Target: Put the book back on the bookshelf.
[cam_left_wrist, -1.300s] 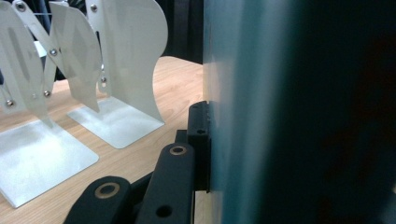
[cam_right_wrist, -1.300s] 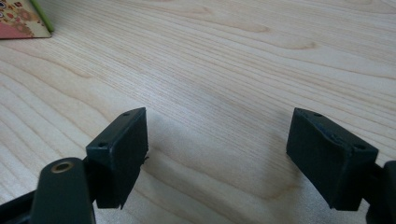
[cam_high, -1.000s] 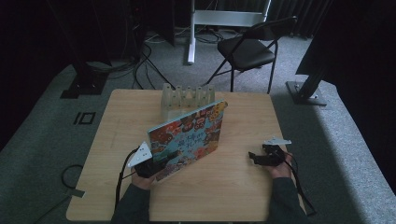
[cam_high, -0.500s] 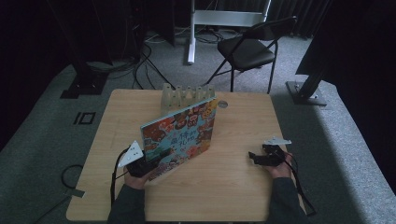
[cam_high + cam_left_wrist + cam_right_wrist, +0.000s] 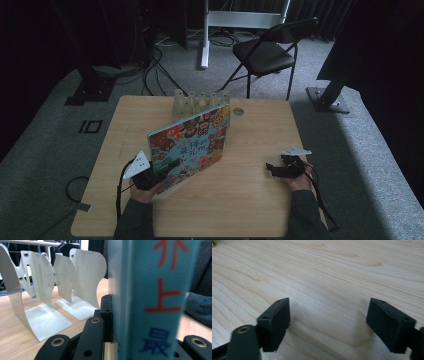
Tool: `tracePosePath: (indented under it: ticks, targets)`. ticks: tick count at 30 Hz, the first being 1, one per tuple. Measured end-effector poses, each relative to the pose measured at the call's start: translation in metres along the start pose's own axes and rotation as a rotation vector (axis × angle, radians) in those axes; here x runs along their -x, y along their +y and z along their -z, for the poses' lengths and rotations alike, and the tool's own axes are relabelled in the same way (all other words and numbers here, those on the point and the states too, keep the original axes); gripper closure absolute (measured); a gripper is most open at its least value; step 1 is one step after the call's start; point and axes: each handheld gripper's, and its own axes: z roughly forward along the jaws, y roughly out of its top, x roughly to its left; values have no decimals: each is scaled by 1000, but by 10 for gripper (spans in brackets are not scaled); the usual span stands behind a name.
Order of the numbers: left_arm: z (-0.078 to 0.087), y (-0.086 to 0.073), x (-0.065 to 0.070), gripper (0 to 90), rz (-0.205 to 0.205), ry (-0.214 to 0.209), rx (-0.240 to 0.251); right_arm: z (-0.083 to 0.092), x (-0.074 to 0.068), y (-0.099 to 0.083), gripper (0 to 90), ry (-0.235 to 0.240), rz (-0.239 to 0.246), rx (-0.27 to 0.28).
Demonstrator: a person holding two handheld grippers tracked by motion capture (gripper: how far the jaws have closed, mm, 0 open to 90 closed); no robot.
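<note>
Left gripper (image 5: pixel 159 172) low over table near front-left, jaws clamped on book (image 5: pixel 192 141) edge, forearm entering from bottom. Right gripper (image 5: pixel 272 168) at right, pointing left, jaws just opening wide, nothing between them, hand resting low.

White metal bookends (image 5: pixel 197 102) stand at the wooden table's (image 5: pixel 250 200) far edge; a black folding chair (image 5: pixel 267 52) waits behind.

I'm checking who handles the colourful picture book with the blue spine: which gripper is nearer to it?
Left. The left gripper is clamped on the colourful picture book at its lower corner; the right gripper sits open over the bare wooden table, well apart to the book's right.
</note>
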Motion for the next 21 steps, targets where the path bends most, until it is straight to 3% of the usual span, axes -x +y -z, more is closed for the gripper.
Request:
tracePosePath:
  ticks: [21]
  targets:
    - [15, 3, -5, 809, 11, 47, 2, -1, -1, 0, 139, -19, 7, -12]
